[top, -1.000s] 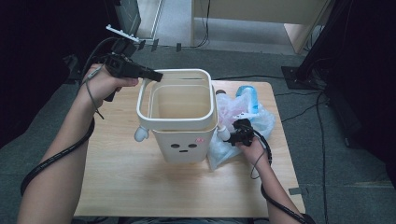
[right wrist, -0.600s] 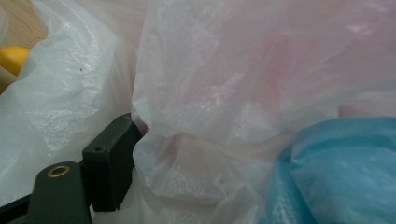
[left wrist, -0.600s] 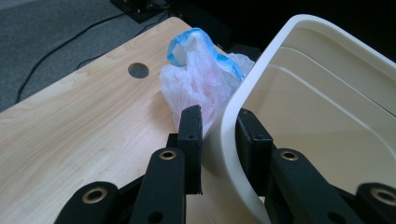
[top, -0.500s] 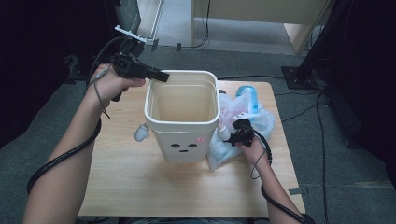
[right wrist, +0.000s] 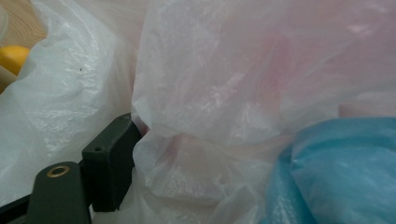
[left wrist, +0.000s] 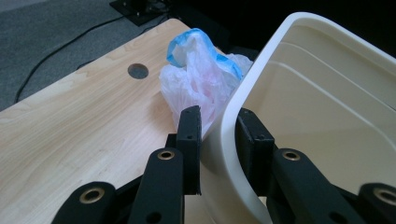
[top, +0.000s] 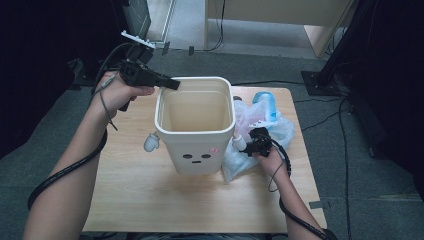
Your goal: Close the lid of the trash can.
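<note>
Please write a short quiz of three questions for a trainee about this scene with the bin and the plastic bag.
1. True or false: the left gripper has its jaws on either side of the rim of the bin.
2. What does the right gripper press into?
A. plastic bag
B. bin
C. table
3. Fill in: the bag lies on the bin's ____ side in the high view.

Key: 1 true; 2 A; 3 right.
</note>
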`<action>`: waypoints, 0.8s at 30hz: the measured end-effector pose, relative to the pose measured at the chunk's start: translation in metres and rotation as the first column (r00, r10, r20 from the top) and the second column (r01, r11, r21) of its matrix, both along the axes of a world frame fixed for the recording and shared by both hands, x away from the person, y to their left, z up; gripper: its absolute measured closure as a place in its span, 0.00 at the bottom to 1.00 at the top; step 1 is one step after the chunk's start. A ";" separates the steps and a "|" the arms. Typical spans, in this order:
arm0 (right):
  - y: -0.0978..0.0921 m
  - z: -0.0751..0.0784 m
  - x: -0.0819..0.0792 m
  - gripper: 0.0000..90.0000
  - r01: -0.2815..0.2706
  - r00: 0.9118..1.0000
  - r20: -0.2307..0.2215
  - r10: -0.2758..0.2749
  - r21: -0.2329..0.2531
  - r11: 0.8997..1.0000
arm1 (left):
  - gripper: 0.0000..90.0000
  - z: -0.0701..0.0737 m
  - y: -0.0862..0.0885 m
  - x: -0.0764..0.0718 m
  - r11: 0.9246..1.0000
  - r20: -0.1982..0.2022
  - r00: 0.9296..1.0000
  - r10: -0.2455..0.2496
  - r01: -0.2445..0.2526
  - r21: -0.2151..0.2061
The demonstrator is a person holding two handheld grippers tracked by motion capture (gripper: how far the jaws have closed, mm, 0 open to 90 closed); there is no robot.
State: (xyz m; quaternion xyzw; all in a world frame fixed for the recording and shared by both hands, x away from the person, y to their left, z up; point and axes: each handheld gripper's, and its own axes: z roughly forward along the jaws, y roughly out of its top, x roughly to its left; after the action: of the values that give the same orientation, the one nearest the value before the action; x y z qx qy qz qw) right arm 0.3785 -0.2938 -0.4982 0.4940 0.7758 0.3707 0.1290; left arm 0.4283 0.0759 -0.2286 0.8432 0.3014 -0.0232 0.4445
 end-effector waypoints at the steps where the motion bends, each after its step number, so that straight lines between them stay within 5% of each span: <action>1: 0.000 0.000 0.000 0.23 0.000 1.000 0.000 0.000 -0.001 1.000 | 0.80 0.000 -0.001 -0.001 1.000 0.007 1.000 -0.005 0.005 0.003; 6: 0.000 0.000 0.000 0.23 0.001 1.000 0.001 -0.001 0.002 1.000 | 0.78 0.000 -0.001 -0.002 1.000 0.008 1.000 -0.010 0.010 0.024; 24: 0.000 0.000 0.000 0.23 -0.001 1.000 0.000 0.001 -0.001 1.000 | 0.65 -0.003 0.012 -0.002 0.999 0.047 0.998 -0.033 0.033 -0.001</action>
State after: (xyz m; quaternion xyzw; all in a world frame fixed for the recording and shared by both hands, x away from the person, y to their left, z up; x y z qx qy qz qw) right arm 0.3783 -0.2938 -0.4982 0.4936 0.7762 0.3705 0.1291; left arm 0.4266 0.0882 -0.2318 0.8480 0.2770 -0.0108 0.4516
